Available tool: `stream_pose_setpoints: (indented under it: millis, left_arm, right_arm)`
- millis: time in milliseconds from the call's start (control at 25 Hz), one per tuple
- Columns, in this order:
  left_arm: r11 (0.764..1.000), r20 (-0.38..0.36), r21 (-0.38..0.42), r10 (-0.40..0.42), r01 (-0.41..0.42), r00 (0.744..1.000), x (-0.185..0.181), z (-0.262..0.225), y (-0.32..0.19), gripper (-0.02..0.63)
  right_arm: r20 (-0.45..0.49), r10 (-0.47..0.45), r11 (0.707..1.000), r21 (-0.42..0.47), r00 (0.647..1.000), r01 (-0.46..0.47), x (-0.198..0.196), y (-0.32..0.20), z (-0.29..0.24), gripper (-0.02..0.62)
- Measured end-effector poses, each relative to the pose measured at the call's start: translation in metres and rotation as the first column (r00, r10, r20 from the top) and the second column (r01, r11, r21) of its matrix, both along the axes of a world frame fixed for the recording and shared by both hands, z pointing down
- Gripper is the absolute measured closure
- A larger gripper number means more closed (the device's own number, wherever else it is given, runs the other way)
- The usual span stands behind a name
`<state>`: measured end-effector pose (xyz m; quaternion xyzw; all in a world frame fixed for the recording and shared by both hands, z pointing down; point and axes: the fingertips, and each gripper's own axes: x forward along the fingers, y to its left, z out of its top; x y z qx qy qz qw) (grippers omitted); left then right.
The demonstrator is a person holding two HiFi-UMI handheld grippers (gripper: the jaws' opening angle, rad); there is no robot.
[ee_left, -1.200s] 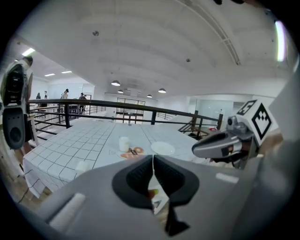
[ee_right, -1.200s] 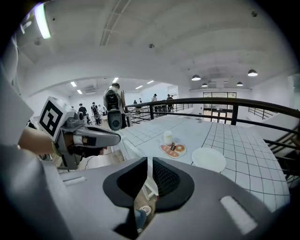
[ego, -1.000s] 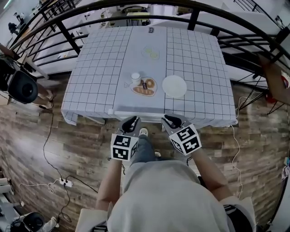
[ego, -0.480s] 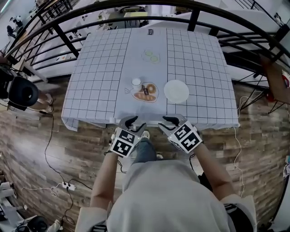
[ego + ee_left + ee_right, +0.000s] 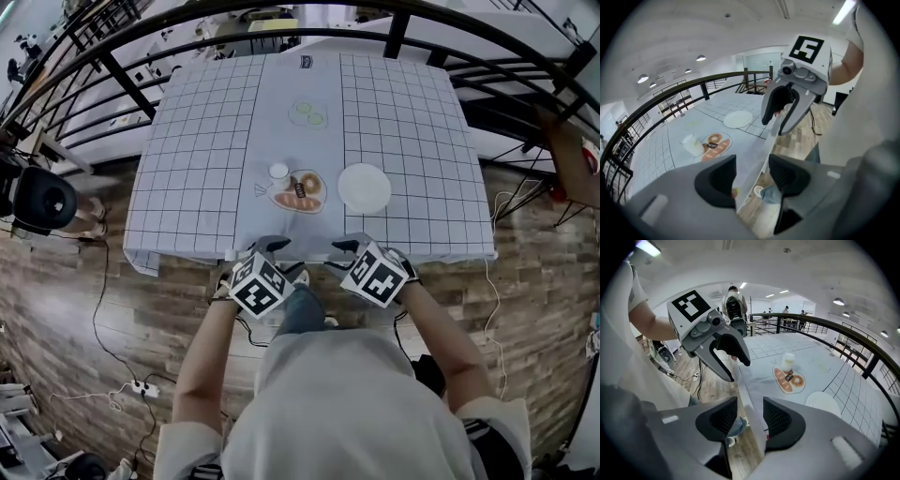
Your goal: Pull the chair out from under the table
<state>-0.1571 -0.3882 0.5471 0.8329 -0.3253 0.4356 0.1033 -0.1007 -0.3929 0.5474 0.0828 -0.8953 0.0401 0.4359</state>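
A table (image 5: 206, 159) under a white gridded cloth fills the middle of the head view. Along its near edge runs a pale bar (image 5: 758, 161) (image 5: 750, 404), which looks like the top of the chair's back; the rest of the chair is hidden under the cloth. My left gripper (image 5: 270, 246) (image 5: 752, 176) has just been opening and straddles this bar, its pads clear of it. My right gripper (image 5: 345, 246) (image 5: 750, 416), a hand's width further right, has also just been opening and stands open astride the same bar. Each gripper shows in the other's view (image 5: 783, 110) (image 5: 733, 355).
On the cloth are a white plate (image 5: 364, 187), a cup (image 5: 278, 172) and a mat with bread and a doughnut (image 5: 298, 191). A dark railing (image 5: 122, 80) rings the table's far side. Cables and a power strip (image 5: 142, 386) lie on the wooden floor at left. My leg (image 5: 300, 309) is between the grippers.
Both grippers have moved forward and down to the table's near edge, rolling as they went. Their jaws have spread from nearly shut to wide open around the pale bar.
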Motion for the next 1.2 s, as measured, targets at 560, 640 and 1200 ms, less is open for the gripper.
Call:
stream_pose_setpoints:
  millis: [560,640,1200]
  left_arm:
    - [0.959,0.207,-0.117,0.276,-0.257,0.938,-0.002,0.041,0.004,0.372]
    - [0.952,0.227,-0.132,0.3,-0.275,0.927,-0.002,0.047,0.004,0.371]
    - [0.886,0.328,-0.235,0.459,-0.399,0.826,-0.002,0.088,0.007,0.379]
  right_arm:
    - [-0.203,-0.199,0.98,-0.035,0.959,0.196,-0.01,0.005,0.037,0.422]
    - [-0.225,-0.226,0.974,-0.04,0.948,0.223,-0.014,0.007,0.043,0.422]
    - [-0.326,-0.305,0.95,-0.036,0.895,0.311,-0.033,0.007,0.08,0.456]
